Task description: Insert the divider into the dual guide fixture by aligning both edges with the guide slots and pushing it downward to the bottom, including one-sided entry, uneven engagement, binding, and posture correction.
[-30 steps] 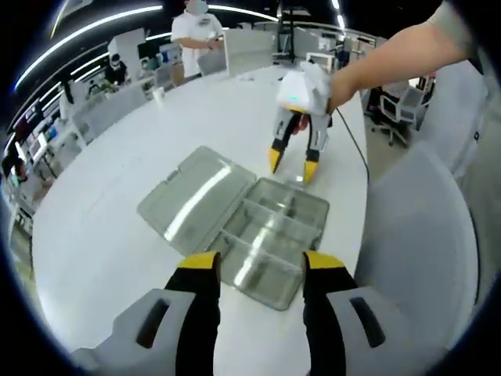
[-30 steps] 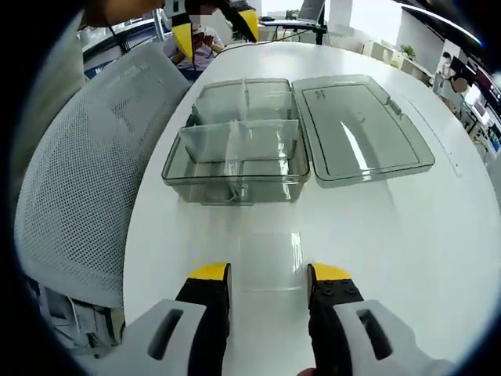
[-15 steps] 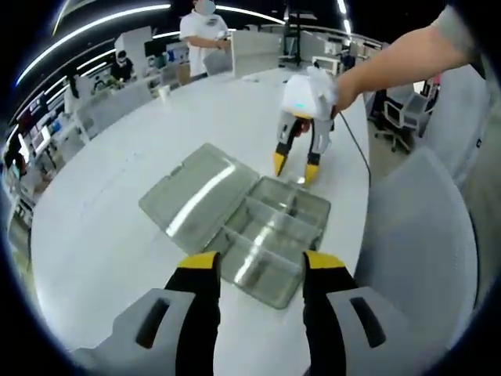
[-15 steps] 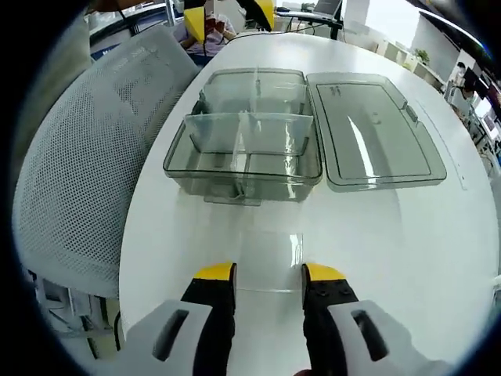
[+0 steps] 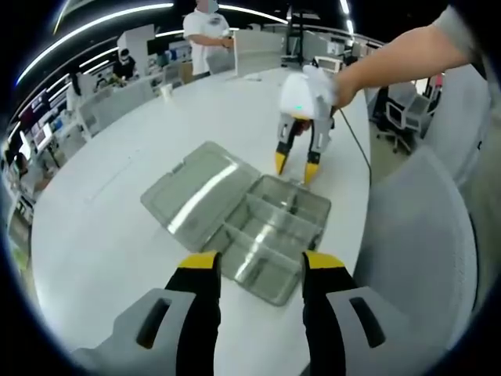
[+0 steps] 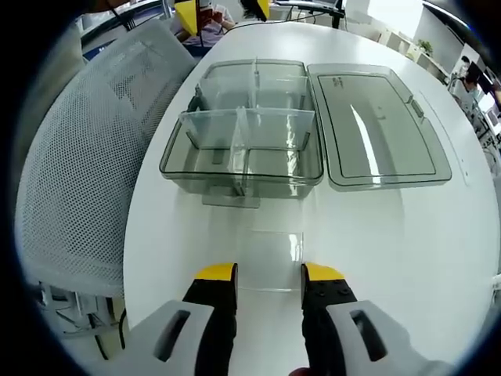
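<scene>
A clear plastic organiser box [image 6: 243,149] with inner walls stands on the white table [image 6: 391,235], its lid [image 6: 376,125] folded open flat to the right. My right gripper [image 6: 268,274] is shut on a thin transparent divider [image 6: 275,254], held a little above the table just short of the box's near wall. From the left gripper view, the right gripper [image 5: 295,167] hangs over the far edge of the box [image 5: 266,231], and its lid [image 5: 196,196] lies to the left. My left gripper [image 5: 260,262] stands open with nothing in it, on the near side of the box.
A grey mesh office chair [image 6: 78,164] presses against the table edge on the left of the right gripper view, and appears again as the chair [image 5: 415,235]. A person [image 5: 207,35] stands at the far end of the table. Desks and screens line the room behind.
Both cameras have drifted slightly. The right gripper with the divider has crept a little closer to the box. The left gripper stays open in place.
</scene>
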`<state>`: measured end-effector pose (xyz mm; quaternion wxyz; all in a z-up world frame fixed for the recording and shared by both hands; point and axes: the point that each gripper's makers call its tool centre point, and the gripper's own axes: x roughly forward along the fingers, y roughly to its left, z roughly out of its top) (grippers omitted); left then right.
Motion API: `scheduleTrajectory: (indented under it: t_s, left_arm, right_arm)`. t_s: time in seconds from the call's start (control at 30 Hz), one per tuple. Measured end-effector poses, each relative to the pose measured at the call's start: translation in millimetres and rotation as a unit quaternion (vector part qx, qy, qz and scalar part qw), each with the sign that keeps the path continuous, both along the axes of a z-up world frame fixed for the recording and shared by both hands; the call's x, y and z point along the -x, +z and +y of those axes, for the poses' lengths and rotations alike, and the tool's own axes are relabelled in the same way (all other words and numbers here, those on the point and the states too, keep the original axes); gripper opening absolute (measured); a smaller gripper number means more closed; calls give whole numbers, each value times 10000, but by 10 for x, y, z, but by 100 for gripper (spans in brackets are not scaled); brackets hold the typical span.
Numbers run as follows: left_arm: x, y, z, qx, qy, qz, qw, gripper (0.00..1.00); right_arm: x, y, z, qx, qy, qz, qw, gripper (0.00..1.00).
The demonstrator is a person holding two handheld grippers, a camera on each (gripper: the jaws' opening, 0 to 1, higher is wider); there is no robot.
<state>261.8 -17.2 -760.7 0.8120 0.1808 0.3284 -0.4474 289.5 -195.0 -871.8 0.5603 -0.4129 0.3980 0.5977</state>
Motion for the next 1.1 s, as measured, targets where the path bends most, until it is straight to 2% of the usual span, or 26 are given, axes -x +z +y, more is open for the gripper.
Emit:
scheduleTrajectory:
  t_s: [0.6, 0.9, 1.1]
  left_arm:
    - [0, -37, -56, 2, 10, 94, 10000, 39]
    - [-32, -16, -157, 176, 40, 174, 9997, 39]
    - [-33, -25, -294, 377, 56, 303, 9988, 38]
  right_arm:
    - [25, 48, -90, 39, -57, -19, 10000, 27]
    - [24, 160, -75, 41, 12, -97, 9999, 27]
    - [26, 245, -54, 46, 69, -157, 9998, 27]
